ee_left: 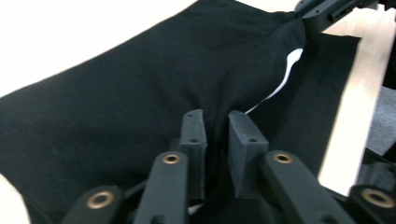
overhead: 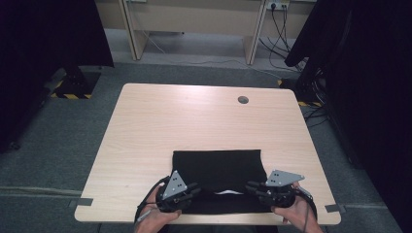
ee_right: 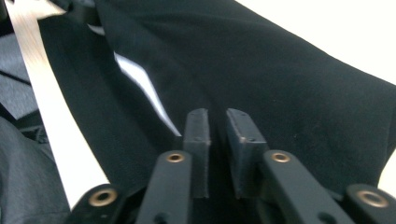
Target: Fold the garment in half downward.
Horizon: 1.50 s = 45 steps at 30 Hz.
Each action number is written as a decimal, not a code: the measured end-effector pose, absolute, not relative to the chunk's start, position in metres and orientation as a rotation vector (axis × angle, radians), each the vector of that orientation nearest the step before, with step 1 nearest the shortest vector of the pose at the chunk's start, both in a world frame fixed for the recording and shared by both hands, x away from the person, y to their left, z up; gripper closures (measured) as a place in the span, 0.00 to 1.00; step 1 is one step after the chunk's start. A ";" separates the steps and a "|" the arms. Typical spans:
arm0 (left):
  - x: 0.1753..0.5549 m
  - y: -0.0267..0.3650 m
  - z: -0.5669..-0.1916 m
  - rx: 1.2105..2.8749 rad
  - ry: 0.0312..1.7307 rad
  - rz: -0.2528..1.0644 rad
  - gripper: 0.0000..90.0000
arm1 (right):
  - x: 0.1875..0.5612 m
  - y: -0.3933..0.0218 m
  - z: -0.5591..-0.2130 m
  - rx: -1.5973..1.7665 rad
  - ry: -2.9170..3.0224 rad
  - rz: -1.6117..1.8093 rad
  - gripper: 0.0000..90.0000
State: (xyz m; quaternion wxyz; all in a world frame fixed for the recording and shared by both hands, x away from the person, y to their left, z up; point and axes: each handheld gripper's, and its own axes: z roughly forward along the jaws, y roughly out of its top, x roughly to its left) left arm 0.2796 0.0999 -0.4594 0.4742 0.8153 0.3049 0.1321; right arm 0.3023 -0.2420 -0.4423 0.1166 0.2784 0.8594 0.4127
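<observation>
The left gripper (overhead: 193, 190) and right gripper (overhead: 252, 187) are matte black; each carries a grey three-cornered plate dotted with small holes; a black cable trails from each toward the person's hands; in the gripper views, each jaw is a flat rectangular block on a link arm with brass-ringed pivots.

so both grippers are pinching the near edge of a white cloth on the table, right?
Not white: the cloth is black, as the high view shows. The rest holds: left gripper and right gripper each pinch its near edge on the table.
</observation>
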 end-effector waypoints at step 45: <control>0.350 0.110 -0.483 2.046 1.003 0.414 0.47 | 0.371 -0.278 -0.457 1.173 2.281 1.035 0.47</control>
